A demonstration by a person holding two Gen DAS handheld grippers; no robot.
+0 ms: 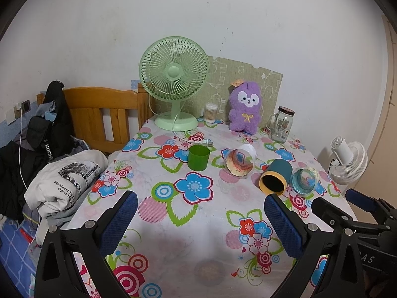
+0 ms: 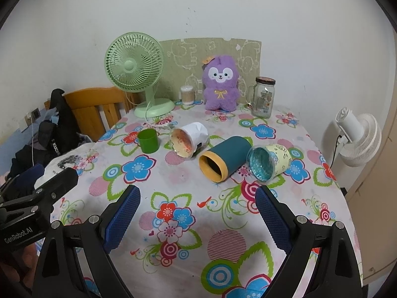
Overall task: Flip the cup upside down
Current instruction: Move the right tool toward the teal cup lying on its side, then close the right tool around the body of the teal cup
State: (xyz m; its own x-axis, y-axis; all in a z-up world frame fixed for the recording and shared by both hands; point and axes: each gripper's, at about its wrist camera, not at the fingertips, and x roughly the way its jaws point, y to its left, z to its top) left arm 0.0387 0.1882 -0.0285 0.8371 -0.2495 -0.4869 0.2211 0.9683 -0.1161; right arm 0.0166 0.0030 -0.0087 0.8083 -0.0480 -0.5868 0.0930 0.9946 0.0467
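A green cup (image 1: 198, 157) (image 2: 148, 140) stands upright, mouth up, on the floral tablecloth. Three cups lie on their sides with mouths toward me: a white cup with an orange-stained inside (image 1: 240, 161) (image 2: 188, 137), a teal cup with a yellow rim (image 1: 275, 179) (image 2: 224, 157), and a pale yellow cup with a blue inside (image 1: 304, 179) (image 2: 269, 160). My left gripper (image 1: 201, 208) is open and empty above the near table. My right gripper (image 2: 197, 206) is open and empty, just short of the teal cup. Each gripper also shows in the other's view, the right (image 1: 347, 213) and the left (image 2: 49, 183).
At the table's back stand a green desk fan (image 1: 173, 84) (image 2: 135, 72), a cotton-swab jar (image 1: 210, 113), a purple plush (image 1: 244, 108) (image 2: 220, 84) and a glass jar (image 1: 282, 124) (image 2: 263, 96). A white fan (image 2: 357, 139) stands right. Clothes (image 1: 62, 181) and a wooden chair (image 1: 104, 116) lie left.
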